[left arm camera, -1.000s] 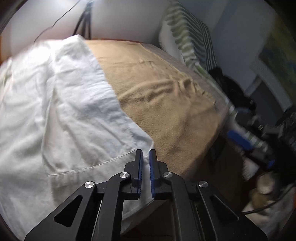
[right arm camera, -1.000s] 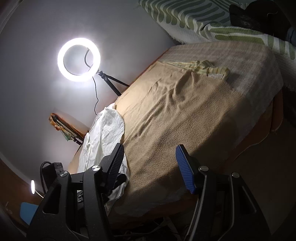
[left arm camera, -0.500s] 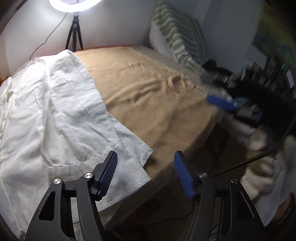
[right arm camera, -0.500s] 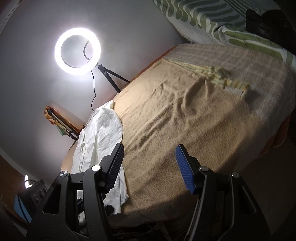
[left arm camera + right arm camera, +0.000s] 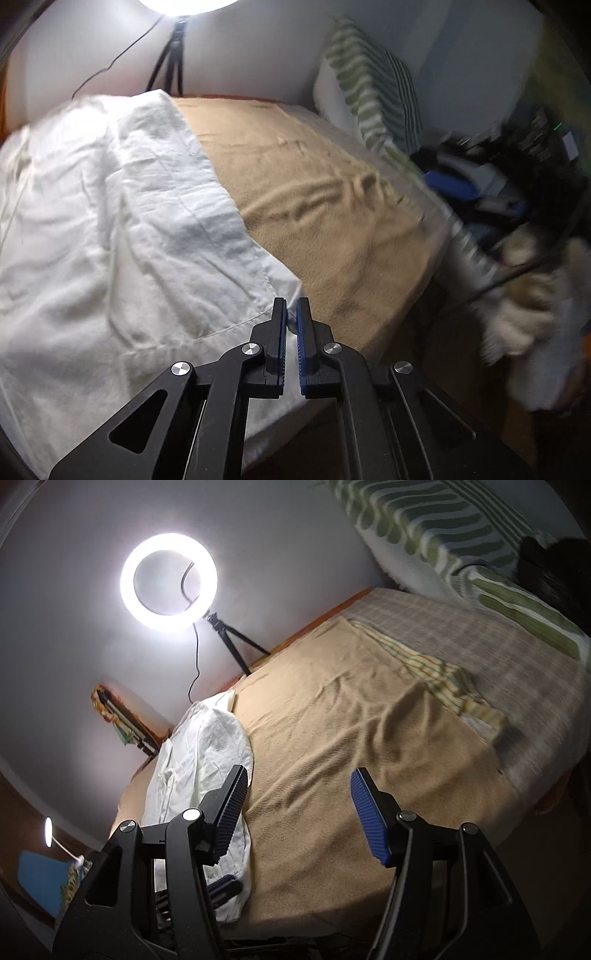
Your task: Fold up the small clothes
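Garment: white shirt [image 5: 110,229] spread flat on the tan blanket [image 5: 325,221], filling the left half of the left wrist frame; in the right wrist frame it lies as a strip at lower left. Looks unfolded, so we're at the first grab.

Left gripper [image 5: 291,314] has its fingers brought together at the shirt's near hem corner, bottom centre of frame. A sliver of white cloth seems to sit between the blue pads, so we read it as pinching the corner, though motion blur leaves that unsure.

Right gripper [image 5: 299,805] has fingers spread wide with nothing between them, hanging over bare blanket, well apart from the shirt edge.

Next, as we judge it: right needs a second hold on the shirt, likely the far end of the same edge, then both carry that side over towards the middle. Thin cloth; the pinch may slip.
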Tool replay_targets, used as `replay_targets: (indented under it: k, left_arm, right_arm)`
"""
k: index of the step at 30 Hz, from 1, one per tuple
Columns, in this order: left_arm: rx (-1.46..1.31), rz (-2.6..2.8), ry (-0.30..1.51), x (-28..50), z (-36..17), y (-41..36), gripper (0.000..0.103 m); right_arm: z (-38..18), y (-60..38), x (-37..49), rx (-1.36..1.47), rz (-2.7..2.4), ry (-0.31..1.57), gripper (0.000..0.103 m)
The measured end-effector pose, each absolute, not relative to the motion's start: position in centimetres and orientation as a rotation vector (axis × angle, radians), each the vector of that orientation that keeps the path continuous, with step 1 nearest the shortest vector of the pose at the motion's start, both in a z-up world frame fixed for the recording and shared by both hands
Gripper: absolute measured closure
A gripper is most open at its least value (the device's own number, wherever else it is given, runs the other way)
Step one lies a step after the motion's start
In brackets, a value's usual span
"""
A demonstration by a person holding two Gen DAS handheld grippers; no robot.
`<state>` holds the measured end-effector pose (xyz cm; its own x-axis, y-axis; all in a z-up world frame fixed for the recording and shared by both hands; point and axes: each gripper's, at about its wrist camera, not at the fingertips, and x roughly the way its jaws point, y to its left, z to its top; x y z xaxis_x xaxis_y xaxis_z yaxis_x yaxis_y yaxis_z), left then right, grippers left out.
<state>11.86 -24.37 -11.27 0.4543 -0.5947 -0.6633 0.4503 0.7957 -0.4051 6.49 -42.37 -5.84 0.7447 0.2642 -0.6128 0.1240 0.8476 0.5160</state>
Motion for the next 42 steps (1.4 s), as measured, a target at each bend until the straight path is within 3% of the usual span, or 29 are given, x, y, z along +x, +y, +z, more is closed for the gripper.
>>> replay_targets:
  k: [4,6,12,19,22,27,34,36,42]
  left_arm:
    - [-0.406,-0.69,0.876,10.9,-10.1,-20.7,0.1]
    - [-0.4,-0.68,0.859,10.8,-9.8,-20.1,0.1]
    - [-0.261,-0.655,0.855,11.5,-9.8,-22.4,0.1]
    - [-0.2,-0.653,0.888,12.4,-10.2,-23.1,0.09]
    - [-0.175,-0.657,0.851,11.6,-10.3,-22.8,0.074]
    - [-0.131,-0.656,0.809,9.5,-10.8,-22.3,0.057]
    - [-0.064,-0.671,0.775,7.5,-11.2,-22.8,0.057]
    - [-0.047,-0.667,0.778,7.2,-11.5,-23.1,0.057]
    - [0.009,-0.651,0.721,6.5,-10.9,-23.9,0.057]
  right_arm:
    - [-7.6,-39.9,11.9,0.544,0.187,0.823,0.039]
    - [-8.9,-38.2,15.1,0.534,0.248,0.874,0.034]
    - [-11.4,-34.8,23.1,0.455,0.351,1.016,0.034]
    - [-12.3,-35.8,17.6,0.542,0.456,1.123,0.035]
    - [-13.2,-35.6,14.0,0.564,0.484,1.188,0.042]
    - [-14.7,-34.1,9.8,0.506,0.442,1.272,0.049]
    - [-14.6,-31.8,7.8,0.467,0.468,1.28,0.078]
    - [-14.9,-31.0,8.0,0.444,0.446,1.294,0.097]
    - [-12.5,-31.1,7.5,0.521,0.455,1.219,0.101]
